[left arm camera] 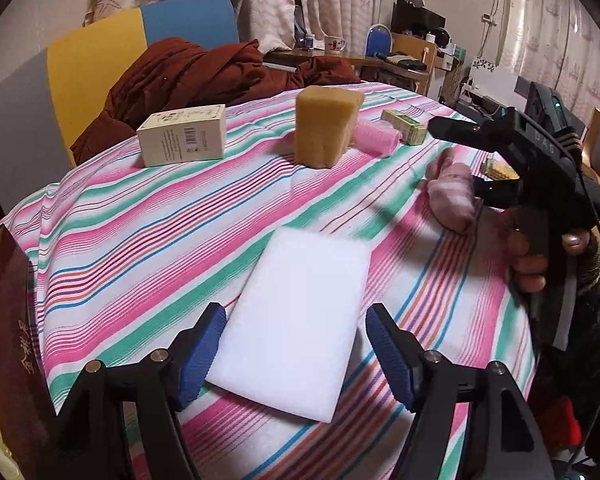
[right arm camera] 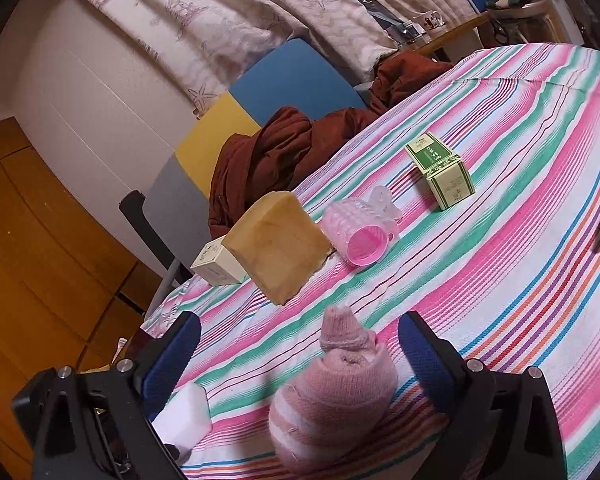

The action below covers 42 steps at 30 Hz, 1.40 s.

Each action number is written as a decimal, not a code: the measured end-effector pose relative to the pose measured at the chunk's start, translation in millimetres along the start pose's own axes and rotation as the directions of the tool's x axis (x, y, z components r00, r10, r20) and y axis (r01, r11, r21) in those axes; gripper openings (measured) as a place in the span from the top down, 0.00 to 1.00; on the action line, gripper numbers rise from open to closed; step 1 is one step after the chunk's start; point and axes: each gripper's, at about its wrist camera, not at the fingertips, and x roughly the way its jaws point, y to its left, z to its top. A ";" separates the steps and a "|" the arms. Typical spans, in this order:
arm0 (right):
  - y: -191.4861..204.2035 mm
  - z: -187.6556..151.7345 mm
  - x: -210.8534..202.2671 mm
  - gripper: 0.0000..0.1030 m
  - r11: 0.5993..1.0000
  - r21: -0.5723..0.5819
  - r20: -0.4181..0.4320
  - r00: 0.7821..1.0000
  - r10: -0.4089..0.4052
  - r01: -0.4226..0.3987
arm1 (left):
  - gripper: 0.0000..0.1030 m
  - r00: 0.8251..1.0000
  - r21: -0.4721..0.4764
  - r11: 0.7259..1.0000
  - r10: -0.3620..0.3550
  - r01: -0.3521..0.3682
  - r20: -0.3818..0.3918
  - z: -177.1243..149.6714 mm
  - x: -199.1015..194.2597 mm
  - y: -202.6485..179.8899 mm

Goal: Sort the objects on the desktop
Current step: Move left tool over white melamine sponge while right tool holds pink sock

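While both tools gape, left tool (left arm camera: 294, 354) straddles white foam (left arm camera: 296, 320), right tool (right arm camera: 300, 356) pink sock (right arm camera: 336, 396).

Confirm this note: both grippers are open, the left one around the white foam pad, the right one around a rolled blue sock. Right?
Not quite: the rolled sock is pink, not blue, as the right wrist view shows. The rest holds: the left gripper is open around the white foam pad, and the right gripper is open around the sock.

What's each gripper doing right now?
Left gripper: open, straddling the white foam pad, not clamped.
Right gripper: open around the rolled pink sock, not gripping.
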 end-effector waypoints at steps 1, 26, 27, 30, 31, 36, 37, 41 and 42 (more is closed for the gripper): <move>0.9 -0.3 0.5 0.03 1.000 -0.005 -0.004 1.000 -0.001 0.001 | 0.28 1.000 -0.005 1.000 0.004 -0.004 -0.001 -0.1 1.0 1.4; 71.7 -44.7 5.2 0.02 0.946 -0.313 -0.223 0.975 0.018 -0.089 | 0.46 0.998 -0.144 0.990 0.007 0.003 0.065 -49.9 -48.5 12.3; 74.4 -48.2 1.0 0.02 0.944 -0.319 -0.221 0.975 0.014 -0.085 | 0.45 0.998 -0.146 0.989 0.003 0.007 0.068 -51.1 -49.7 11.9; 77.9 -52.4 -14.4 0.02 0.941 -0.334 -0.195 0.981 -0.013 -0.053 | 0.44 0.997 -0.156 0.988 -0.003 0.015 0.075 -53.0 -51.4 11.6; 79.1 -52.7 -19.5 0.02 0.938 -0.346 -0.183 0.983 -0.028 -0.037 | 0.44 0.997 -0.160 0.987 -0.002 0.014 0.077 -52.6 -51.3 12.1; 93.8 -62.9 -48.2 0.04 0.874 -0.479 -0.096 0.985 -0.141 0.079 | 0.42 0.996 -0.166 0.986 0.005 0.010 0.085 -49.5 -52.0 12.1; 96.3 -65.8 -51.8 0.04 0.859 -0.503 -0.086 0.984 -0.157 0.093 | 0.42 0.996 -0.161 0.987 0.006 0.008 0.086 -48.4 -51.9 11.4; 102.3 -75.9 -54.6 0.15 0.796 -0.588 -0.059 0.974 -0.218 0.142 | 0.41 0.996 -0.144 0.990 0.007 0.005 0.085 -44.6 -50.4 8.8; 101.9 -77.9 -52.9 0.16 0.784 -0.603 -0.060 0.971 -0.230 0.148 | 0.41 0.996 -0.141 0.990 0.009 0.003 0.085 -43.4 -49.8 8.3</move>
